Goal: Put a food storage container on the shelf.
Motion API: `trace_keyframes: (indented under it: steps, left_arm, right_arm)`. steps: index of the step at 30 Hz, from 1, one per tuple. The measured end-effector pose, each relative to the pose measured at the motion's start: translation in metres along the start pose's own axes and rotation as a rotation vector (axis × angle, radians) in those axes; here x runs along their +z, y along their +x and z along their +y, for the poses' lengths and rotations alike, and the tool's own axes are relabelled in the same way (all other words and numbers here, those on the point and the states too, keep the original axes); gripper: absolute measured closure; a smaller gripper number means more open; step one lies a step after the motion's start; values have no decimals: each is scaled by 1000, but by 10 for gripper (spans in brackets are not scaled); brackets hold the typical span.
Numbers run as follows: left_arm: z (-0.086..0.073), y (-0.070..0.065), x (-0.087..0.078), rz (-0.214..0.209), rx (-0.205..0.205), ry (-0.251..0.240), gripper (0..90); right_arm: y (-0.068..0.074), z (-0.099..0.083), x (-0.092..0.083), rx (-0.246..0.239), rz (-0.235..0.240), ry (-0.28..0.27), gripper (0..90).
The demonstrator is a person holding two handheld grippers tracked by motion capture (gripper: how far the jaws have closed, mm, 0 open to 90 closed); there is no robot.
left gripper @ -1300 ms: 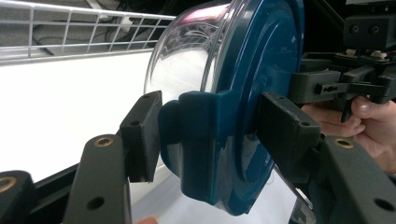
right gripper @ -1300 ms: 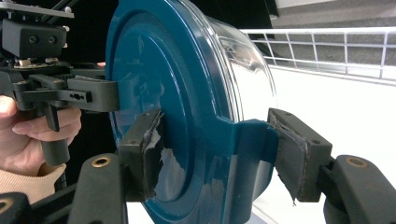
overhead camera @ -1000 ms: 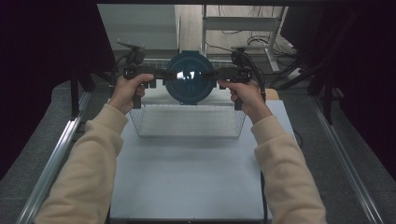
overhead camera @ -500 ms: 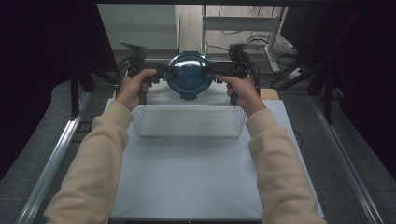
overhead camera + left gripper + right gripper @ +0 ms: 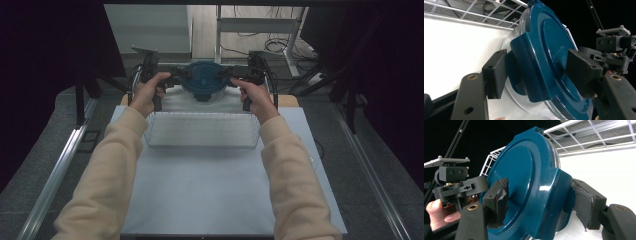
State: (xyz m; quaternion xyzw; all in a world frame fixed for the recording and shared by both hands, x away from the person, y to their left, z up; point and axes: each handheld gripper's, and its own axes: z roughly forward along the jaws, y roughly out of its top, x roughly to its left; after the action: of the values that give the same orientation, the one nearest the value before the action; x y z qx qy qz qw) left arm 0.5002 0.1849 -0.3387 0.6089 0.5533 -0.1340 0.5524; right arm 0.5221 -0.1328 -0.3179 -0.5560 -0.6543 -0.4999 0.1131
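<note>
Dim room, black curtains both sides, cables and a metal stand at the far end; pale blue-white table top (image 5: 220, 185) in the middle w/ a white wire basket (image 5: 202, 131) sitting on it.

Person in cream sleeves holds a round clear container with a dark teal plastic lid (image 5: 203, 80) just past the basket's far wall, above the table's far edge, one gripper on each side. Left gripper (image 5: 176, 76) straddles the teal side latch on the lid's left; right gripper (image 5: 231, 75) does the same on the right.

Jaws on both have just been opening. In the left gripper view the pads stand either side of the latch, one over the lid top, one under the clear rim, w/ a visible gap at the lower pad; grip looks loose at best. In the right gripper view it's much the same: the torn foam pad on one jaw sits a bit off the latch, the other lies near the lid face. Can't tell for sure if any pad still presses.

Risks as I see it:
- if the container isn't resting on something yet, slack jaws let it drop or tip; can't see its base.
- one side letting go first would swing it.
- pulling the jaws away could snag a latch and drag the lid.
</note>
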Motion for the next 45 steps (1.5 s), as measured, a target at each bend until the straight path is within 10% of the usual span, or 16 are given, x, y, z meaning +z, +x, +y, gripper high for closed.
trace_keyframes:
  steps: [8, 17, 23, 28, 38, 45]
  left_arm:
    - [-6, -16, -8, 101, 131, -71, 221]
    - [-41, -38, -53, 160, 326, -133, 239]
    - [-97, -51, -75, 207, 484, -117, 266]
    - [-147, -52, -80, 206, 584, -89, 284]
    - [-231, -22, -85, 208, 614, -63, 292]
    - [-265, 12, -70, 313, 587, 33, 303]
  right_arm:
    - [18, -7, 0, -55, -67, -57, 121]
    - [52, -30, -31, -315, -200, -127, 40]
    - [56, -72, -62, -496, -184, -136, 98]
    - [47, -112, -86, -554, -120, -156, 127]
    - [6, -198, -113, -614, -111, -155, 167]
    - [-27, -244, -106, -637, -180, -33, 198]
